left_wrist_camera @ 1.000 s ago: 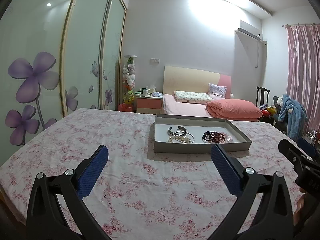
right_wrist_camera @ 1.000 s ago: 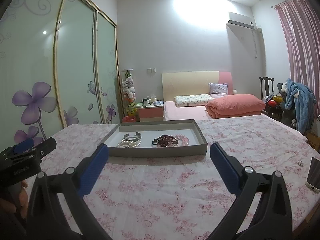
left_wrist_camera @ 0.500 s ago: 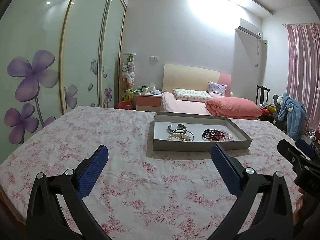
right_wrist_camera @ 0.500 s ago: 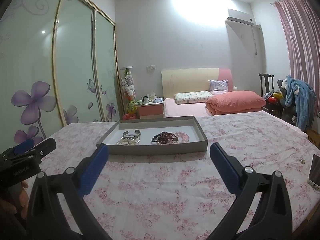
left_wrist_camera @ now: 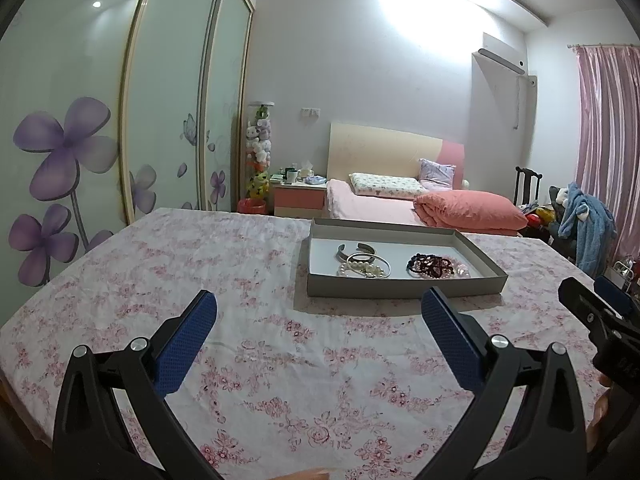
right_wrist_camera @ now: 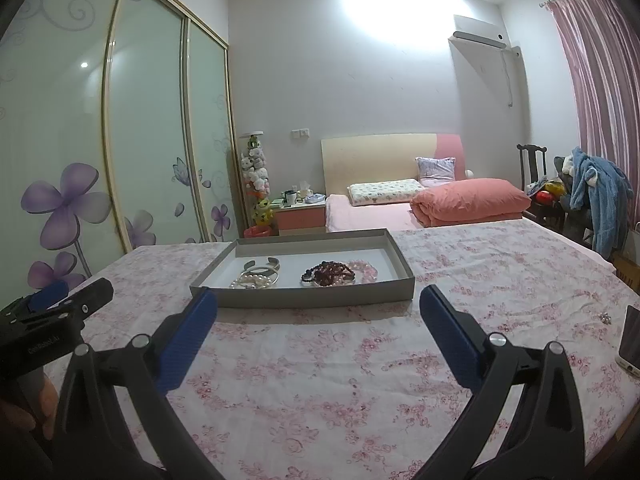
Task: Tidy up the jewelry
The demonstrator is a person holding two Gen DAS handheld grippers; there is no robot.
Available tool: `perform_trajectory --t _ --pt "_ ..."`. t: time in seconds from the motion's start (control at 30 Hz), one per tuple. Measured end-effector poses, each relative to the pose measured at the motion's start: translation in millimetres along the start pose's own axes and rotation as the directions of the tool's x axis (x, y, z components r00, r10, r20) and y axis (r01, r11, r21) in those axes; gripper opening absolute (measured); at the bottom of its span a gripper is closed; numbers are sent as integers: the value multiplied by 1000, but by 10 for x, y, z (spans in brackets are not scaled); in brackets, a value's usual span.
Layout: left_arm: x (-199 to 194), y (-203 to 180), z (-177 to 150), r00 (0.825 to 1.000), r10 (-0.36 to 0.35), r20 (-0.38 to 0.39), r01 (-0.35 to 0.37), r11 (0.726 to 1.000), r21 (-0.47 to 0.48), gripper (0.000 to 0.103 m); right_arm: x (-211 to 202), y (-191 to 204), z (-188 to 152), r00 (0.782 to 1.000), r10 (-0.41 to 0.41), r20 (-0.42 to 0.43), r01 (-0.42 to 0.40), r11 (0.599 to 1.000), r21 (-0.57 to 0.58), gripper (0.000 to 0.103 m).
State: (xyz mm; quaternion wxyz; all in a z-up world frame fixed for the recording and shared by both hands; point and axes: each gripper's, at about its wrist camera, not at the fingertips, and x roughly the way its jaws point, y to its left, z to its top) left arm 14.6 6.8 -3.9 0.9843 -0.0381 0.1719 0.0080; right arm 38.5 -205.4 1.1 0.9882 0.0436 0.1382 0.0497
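Both claws, left claw [left_wrist_camera: 319, 312] and right claw [right_wrist_camera: 318, 307], spread empty over bare floral cloth [left_wrist_camera: 256, 344] short of the tray [left_wrist_camera: 400, 285] edge.

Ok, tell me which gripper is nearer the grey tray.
Right, slightly. The right gripper hovers open just short of the grey tray; the left gripper sits open farther back, tray ahead-right.
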Motion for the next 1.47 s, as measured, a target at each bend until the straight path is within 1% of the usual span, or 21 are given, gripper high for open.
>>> perform_trajectory --t 1.27,1.47 --pt "-2 -28 1 1000 -4 -8 4 1000 4 101 7 -5 5 1000 0 -3 0 1000 2 99" --pt "0 -26 -11 1000 -6 -20 6 1000 0 101 7 -5 11 1000 1 -3 -1 1000 2 99"
